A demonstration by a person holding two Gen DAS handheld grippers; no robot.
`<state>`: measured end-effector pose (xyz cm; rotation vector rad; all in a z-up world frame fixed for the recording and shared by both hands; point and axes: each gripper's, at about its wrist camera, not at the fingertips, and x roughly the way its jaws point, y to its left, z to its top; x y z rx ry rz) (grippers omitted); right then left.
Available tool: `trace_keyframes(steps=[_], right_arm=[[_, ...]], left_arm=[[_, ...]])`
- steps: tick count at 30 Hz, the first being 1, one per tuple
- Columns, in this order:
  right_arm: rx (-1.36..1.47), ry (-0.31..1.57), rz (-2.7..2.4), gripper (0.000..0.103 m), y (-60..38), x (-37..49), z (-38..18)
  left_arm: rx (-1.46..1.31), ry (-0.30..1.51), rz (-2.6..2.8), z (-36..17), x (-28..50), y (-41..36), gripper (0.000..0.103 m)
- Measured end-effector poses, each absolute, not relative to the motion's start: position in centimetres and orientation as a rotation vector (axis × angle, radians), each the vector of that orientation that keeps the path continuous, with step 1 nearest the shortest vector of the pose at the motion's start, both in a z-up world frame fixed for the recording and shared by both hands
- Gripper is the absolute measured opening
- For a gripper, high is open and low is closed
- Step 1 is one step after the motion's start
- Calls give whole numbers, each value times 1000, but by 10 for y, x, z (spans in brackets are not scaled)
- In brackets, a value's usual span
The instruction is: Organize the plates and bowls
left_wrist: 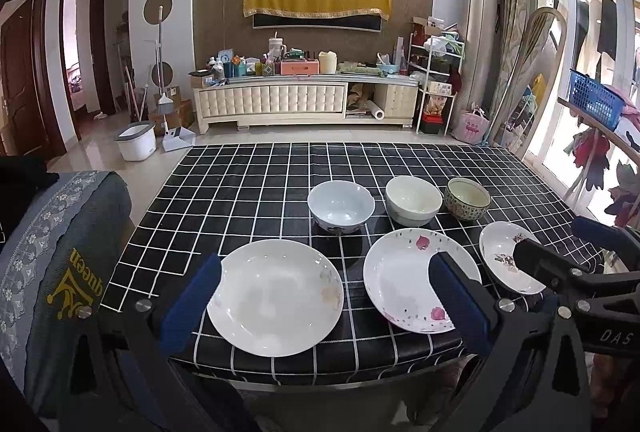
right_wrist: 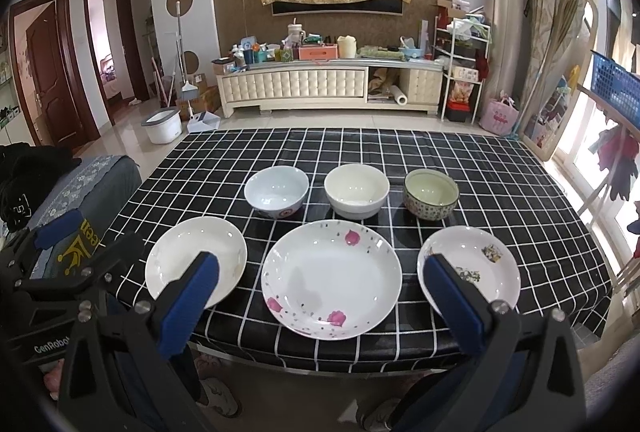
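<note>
Three plates lie along the near edge of the black checked table (right_wrist: 500, 167): a plain white plate (left_wrist: 276, 296) (right_wrist: 188, 264) at left, a larger pink-flowered plate (left_wrist: 404, 278) (right_wrist: 332, 278) in the middle, a small patterned plate (left_wrist: 504, 260) (right_wrist: 476, 268) at right. Behind them stand a bluish-white bowl (left_wrist: 341, 205) (right_wrist: 276, 191), a cream bowl (left_wrist: 413, 199) (right_wrist: 357, 189) and a green patterned bowl (left_wrist: 467, 197) (right_wrist: 431, 193). My left gripper (left_wrist: 326, 300) hovers open over the plain plate, holding nothing. My right gripper (right_wrist: 320, 296) hovers open over the flowered plate, also holding nothing.
A grey cloth-covered seat (left_wrist: 60, 252) stands left of the table. Beyond the table are a white bucket (left_wrist: 136, 141), a cluttered TV cabinet (left_wrist: 304, 99) and a wire shelf (left_wrist: 438, 83). A rack with a blue basket (left_wrist: 596, 99) stands at right.
</note>
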<state>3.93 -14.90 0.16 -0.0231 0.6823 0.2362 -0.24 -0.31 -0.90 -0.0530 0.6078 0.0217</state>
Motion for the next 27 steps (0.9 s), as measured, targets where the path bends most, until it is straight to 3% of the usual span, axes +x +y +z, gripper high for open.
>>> trace_keyframes(steps=[27], right_arm=[[-31,715,244,103,-137,65,1]], left_arm=[[-40,606,1,-8,0,-1,103]])
